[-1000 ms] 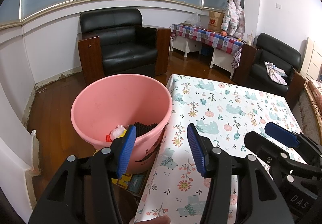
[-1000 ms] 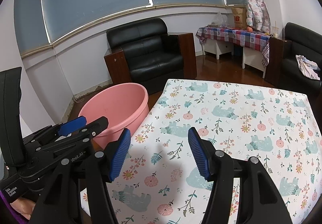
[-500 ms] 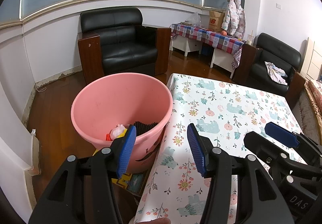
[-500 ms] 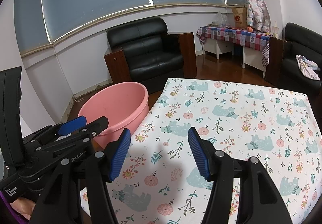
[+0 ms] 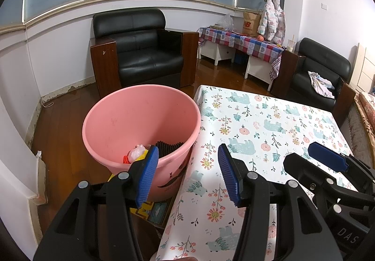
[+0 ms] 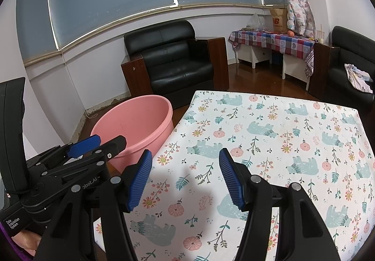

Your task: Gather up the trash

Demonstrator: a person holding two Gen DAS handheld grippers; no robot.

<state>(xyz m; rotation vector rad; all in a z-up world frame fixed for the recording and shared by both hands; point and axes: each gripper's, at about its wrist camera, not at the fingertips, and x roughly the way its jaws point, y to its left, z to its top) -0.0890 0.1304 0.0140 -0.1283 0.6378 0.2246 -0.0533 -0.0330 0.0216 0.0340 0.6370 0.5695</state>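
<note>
A pink plastic bin [image 5: 131,120] stands on the floor against the table's left edge; it also shows in the right wrist view [image 6: 140,125]. Inside it lie a pale pink bag, red and yellow scraps [image 5: 137,155] and a dark ridged piece [image 5: 168,145]. My left gripper [image 5: 186,174] is open and empty, over the table's near left edge beside the bin. My right gripper [image 6: 185,179] is open and empty above the table. Each gripper shows in the other's view: the right one [image 5: 328,162], the left one [image 6: 84,143].
The table wears a white cloth with bears and flowers [image 6: 281,143]. A black armchair [image 5: 140,50] stands behind the bin, another [image 5: 321,73] at the right. A side table with a checked cloth [image 5: 243,40] is along the far wall. Colourful boxes [image 5: 152,209] lie under the bin.
</note>
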